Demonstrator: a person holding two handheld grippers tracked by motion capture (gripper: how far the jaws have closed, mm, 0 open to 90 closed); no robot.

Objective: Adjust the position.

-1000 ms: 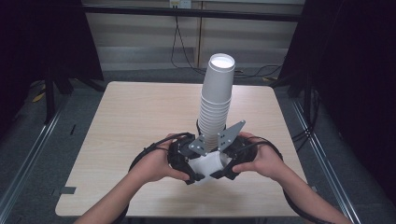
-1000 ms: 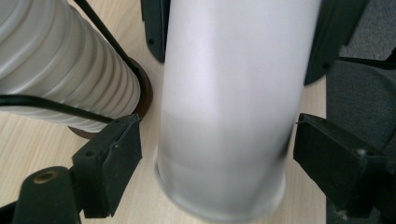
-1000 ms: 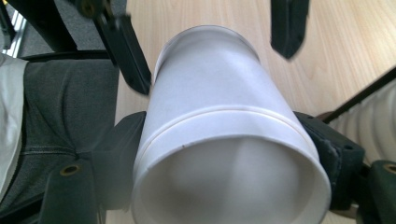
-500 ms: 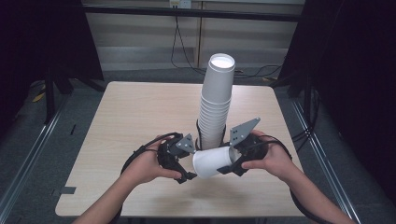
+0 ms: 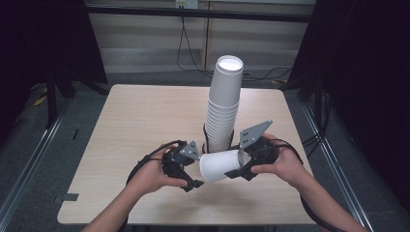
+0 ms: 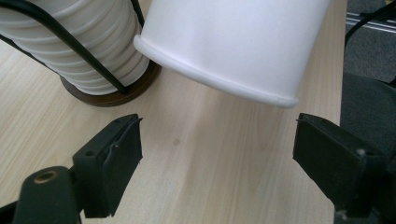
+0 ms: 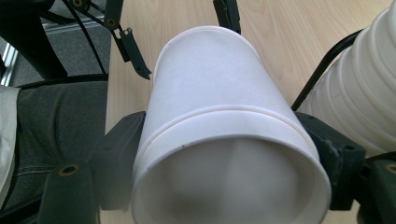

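- Cup [image 5: 220,166] now hangs sideways over the worktop [image 5: 145,116], clamped by your right hand-held gripper [image 5: 240,170].
- Your left hand-held gripper [image 5: 193,177] has let go; jaws wide, empty.
- Handover looks done; stack [image 5: 223,104] stands just behind.

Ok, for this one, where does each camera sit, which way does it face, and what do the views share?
High view: above the person's side, looking forward and down on the table; both forearms, left gripper and right gripper show.
Left gripper view: rides the left gripper, looking along its open jaws at the loose cup and the table.
Right gripper view: rides the right gripper, jaws clamped on the loose cup; a trouser leg shows at left.
Shared: all three show the loose cup and the cup stack.
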